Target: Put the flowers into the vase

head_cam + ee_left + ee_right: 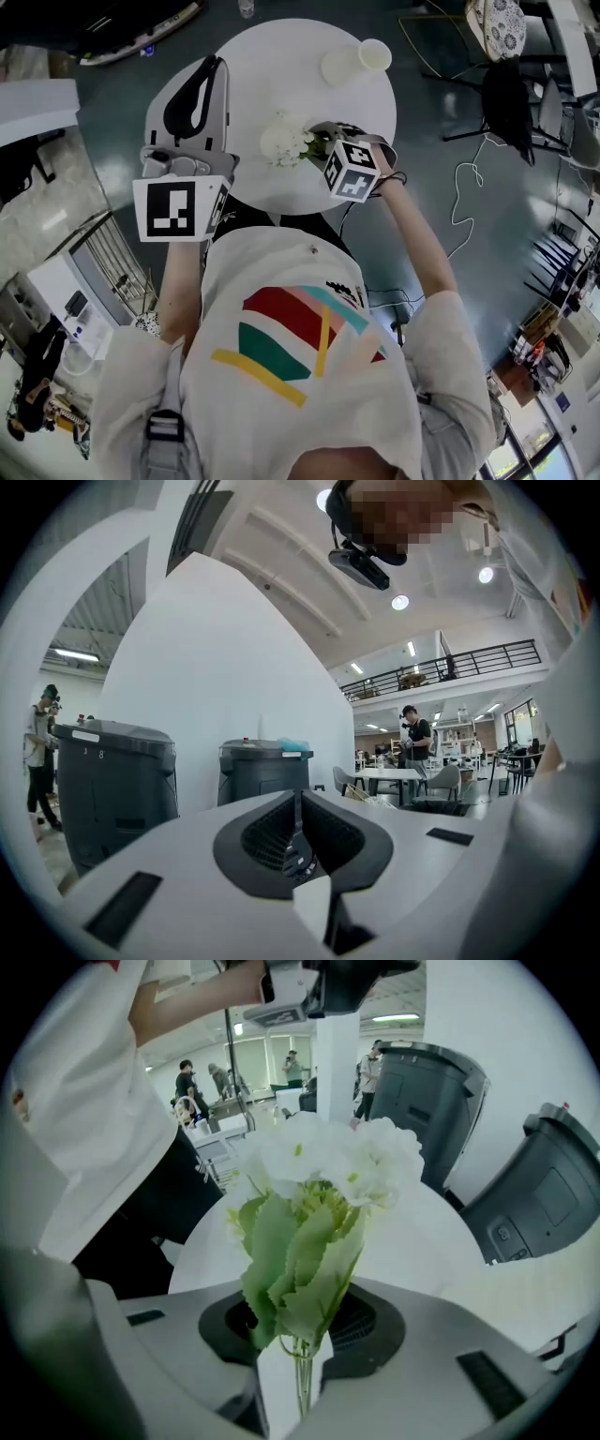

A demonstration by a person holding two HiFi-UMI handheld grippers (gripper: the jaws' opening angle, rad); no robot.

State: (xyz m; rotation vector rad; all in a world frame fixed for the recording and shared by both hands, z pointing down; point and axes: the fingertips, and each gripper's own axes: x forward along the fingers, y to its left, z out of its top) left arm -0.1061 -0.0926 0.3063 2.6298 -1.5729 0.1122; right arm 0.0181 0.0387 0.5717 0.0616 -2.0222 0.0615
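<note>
Holding one bunch of flowers (319,1185), the right tongs (302,1358) are drawn in narrow on its thin green stems, which pass down between the two pads. The bunch counts several white blooms above a collar of serrated green leaves (300,1260); the exact number of blooms cannot be told. In the head view the same bunch (284,141) lies over the near part of one round white surface (281,66), with the right tongs (319,142) just beside it and their marker cube (352,171) toward the person. One white vase (361,58) sits at the far right rim of that surface, well apart from the flowers, its open mouth in sight; whether it stands upright or leans cannot be told. The left tongs (212,70) are held over the left edge of the surface, away from both flowers and vase. In the left gripper view the left tongs (298,847) have their two pads pressed together with nothing between them. Two dark grey bins (117,780) (262,771) stand beyond them against a white wall; two such bins (427,1101) (539,1185) also show in the right gripper view
</note>
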